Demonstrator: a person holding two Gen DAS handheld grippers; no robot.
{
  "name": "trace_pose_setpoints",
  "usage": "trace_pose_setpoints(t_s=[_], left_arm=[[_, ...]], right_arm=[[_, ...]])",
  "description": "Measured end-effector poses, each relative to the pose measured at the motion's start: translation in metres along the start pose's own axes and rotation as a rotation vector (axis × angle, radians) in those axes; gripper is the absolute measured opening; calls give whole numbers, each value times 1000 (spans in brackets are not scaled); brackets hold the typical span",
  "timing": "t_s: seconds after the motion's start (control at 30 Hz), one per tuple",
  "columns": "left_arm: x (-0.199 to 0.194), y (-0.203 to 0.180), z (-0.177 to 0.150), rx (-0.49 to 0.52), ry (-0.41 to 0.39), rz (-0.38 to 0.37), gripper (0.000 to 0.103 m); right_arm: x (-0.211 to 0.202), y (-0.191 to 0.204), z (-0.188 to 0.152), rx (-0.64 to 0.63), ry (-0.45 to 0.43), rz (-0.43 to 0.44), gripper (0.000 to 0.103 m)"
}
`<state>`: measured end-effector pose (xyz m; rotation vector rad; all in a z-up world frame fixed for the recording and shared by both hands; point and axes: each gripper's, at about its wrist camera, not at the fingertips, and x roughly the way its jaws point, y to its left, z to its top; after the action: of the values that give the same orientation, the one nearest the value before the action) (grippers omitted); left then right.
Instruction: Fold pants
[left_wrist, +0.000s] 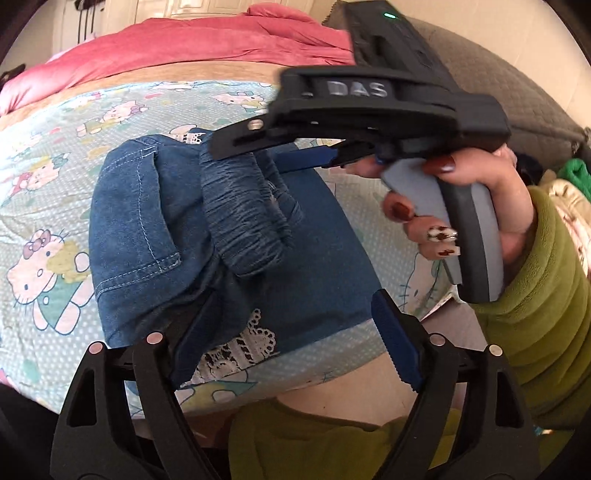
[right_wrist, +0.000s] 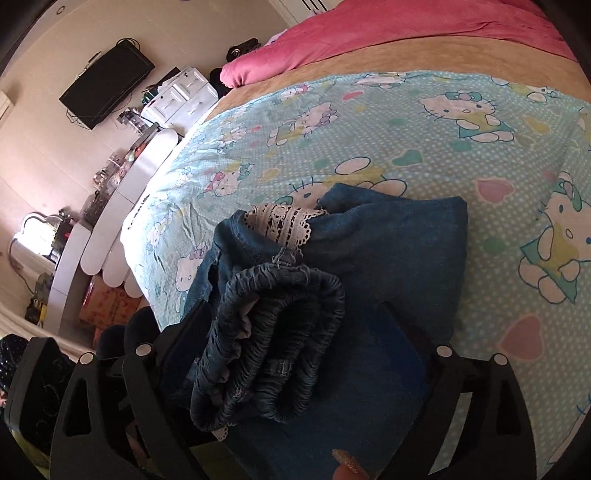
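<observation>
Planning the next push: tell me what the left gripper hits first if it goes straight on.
Probably the jeans: the left gripper stands open just over their near edge on the sheet. Depth is unclear.

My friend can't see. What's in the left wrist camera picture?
Folded blue jeans with lace trim lie on a cartoon-cat bedsheet. The open left gripper straddles their near edge; the right gripper, in a hand, hovers above them.

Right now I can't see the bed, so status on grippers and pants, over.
Left gripper open, right gripper open, both over the denim pants. Pants bunched in a folded bundle on the cartoon-cat bedsheet. Nothing in the way.
</observation>
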<state>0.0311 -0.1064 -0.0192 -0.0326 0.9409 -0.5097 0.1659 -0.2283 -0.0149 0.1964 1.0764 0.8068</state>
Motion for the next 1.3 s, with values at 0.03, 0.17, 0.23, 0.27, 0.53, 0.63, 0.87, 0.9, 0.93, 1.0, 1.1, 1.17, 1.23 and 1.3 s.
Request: trace_pose_setpoints(t_s=[0.03,0.17,0.23,0.27,0.53,0.63,0.87,0.9,0.93,1.0,1.1,1.17,1.23,1.3], left_arm=[[-1,-1,0,4,0,3,76],[-15,-1,-3,-3,-30,0,76],[-36,1,-11,8,-61,10,79],[-43,3,-15,9,-70,21,83],[-57,45,-25,-78,-75,124,85],[-60,46,-22,-56,-74,161,90],[-71,45,-16,-55,-120,235,93],[-74,45,-16,-57,-124,244,93],[-76,45,-15,-59,-127,254,93],[-80,45,-15,-60,-135,270,93],[-89,44,-13,-60,-154,299,93],[-97,44,-12,-61,-166,313,93],[-106,45,-11,-66,-186,326,93],[-114,47,-10,-77,-206,338,93]], right_arm=[[4,5,0,-19,8,1,87],[-1,28,-4,-130,1,-12,38],[-18,32,-6,-146,-17,-22,32],[-25,31,-7,-151,-22,-25,32],[-15,4,-25,-88,-1,-138,49],[-24,4,-27,-73,-31,-148,65],[-58,16,-30,-93,-140,-196,82],[-62,19,-30,-99,-151,-201,85],[-68,21,-30,-105,-164,-206,87],[-80,27,-30,-122,-201,-218,90],[-91,35,-28,-143,-233,-241,90],[-100,41,-27,-154,-255,-262,96],[-107,47,-26,-169,-285,-284,98],[-114,54,-27,-194,-310,-296,98]])
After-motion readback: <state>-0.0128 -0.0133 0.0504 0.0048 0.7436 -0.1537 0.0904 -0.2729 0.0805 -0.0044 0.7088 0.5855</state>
